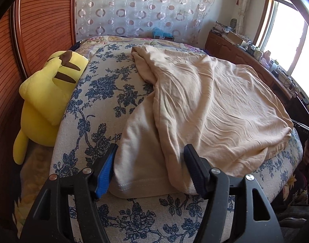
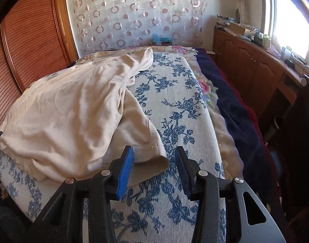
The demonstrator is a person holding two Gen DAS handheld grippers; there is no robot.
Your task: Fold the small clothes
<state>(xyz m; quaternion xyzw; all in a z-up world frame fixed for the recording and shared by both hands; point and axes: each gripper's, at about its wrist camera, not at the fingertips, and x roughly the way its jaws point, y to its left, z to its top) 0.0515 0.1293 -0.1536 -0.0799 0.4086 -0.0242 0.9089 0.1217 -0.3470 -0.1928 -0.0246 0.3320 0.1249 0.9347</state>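
Observation:
A cream long-sleeved garment [image 1: 205, 105] lies crumpled on a blue-flowered cloth [image 1: 106, 85] that covers the bed. In the left wrist view my left gripper [image 1: 151, 151] is open, its fingers standing on either side of the near sleeve cuff [image 1: 138, 174]. In the right wrist view the same garment [image 2: 69, 111] lies to the left. My right gripper [image 2: 154, 151] is open around the other sleeve's cuff end [image 2: 154, 158], which lies between the fingers. Neither gripper is shut on the cloth.
A yellow plush toy [image 1: 45, 101] lies at the bed's left edge by a wooden slatted wall [image 1: 39, 20]. A wooden cabinet [image 2: 253, 64] with clutter stands along the right under a bright window. A dark blue blanket [image 2: 231, 105] edges the bed's right side.

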